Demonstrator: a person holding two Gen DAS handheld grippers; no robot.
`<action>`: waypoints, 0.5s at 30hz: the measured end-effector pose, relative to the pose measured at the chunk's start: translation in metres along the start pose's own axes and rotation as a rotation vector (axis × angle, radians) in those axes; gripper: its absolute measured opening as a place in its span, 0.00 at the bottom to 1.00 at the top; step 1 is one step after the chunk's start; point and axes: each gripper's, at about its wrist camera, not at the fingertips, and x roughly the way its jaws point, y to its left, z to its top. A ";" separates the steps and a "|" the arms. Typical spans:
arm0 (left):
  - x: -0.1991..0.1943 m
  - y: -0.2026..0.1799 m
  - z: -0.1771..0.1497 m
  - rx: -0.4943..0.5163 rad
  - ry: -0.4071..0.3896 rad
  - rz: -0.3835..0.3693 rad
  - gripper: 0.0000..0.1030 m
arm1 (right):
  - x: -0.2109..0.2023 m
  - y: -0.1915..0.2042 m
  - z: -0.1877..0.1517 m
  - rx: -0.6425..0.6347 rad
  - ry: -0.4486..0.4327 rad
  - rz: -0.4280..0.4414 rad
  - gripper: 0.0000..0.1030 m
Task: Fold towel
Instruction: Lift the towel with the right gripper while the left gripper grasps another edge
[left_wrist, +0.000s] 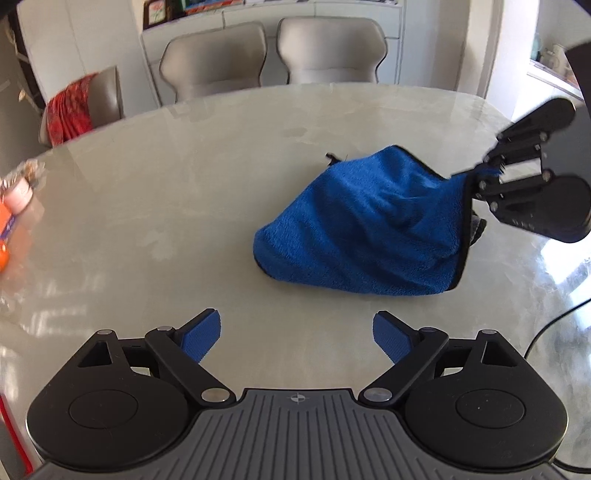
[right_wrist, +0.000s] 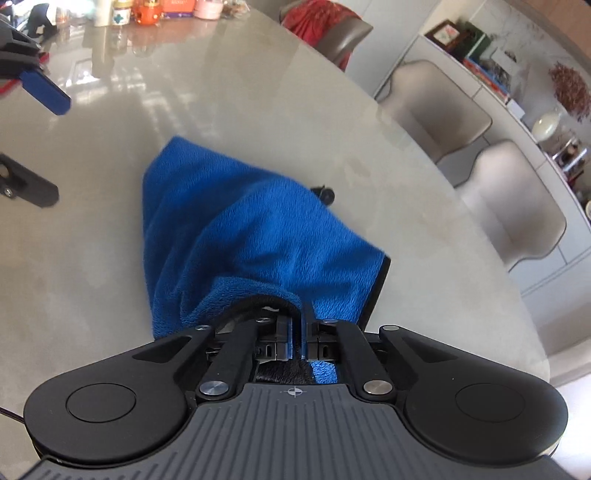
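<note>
Nearest, the left gripper (left_wrist: 297, 334) hangs empty with jaws spread wide, low over the marble table (left_wrist: 147, 221). Ahead and to its right lies the blue towel (left_wrist: 369, 221), bunched into a tent. Its long axis rises from the tabletop toward the right gripper (right_wrist: 297, 328), which pinches one black-trimmed corner. Probably the free low corner nearest the left gripper is what needs catching next.

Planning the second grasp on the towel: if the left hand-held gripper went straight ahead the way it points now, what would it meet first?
Probably bare table. The open left hand-held gripper aims just left of the blue towel; depth is unclear, so it might clip the towel's near-left corner.
</note>
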 end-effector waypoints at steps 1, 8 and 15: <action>-0.002 -0.004 0.000 0.026 -0.021 -0.003 0.90 | -0.005 -0.002 0.003 0.004 -0.020 -0.004 0.03; -0.005 -0.040 -0.001 0.251 -0.149 -0.033 0.90 | -0.036 -0.019 0.024 0.055 -0.115 0.011 0.03; 0.012 -0.066 -0.001 0.329 -0.164 -0.001 0.90 | -0.043 -0.030 0.039 0.092 -0.146 0.035 0.03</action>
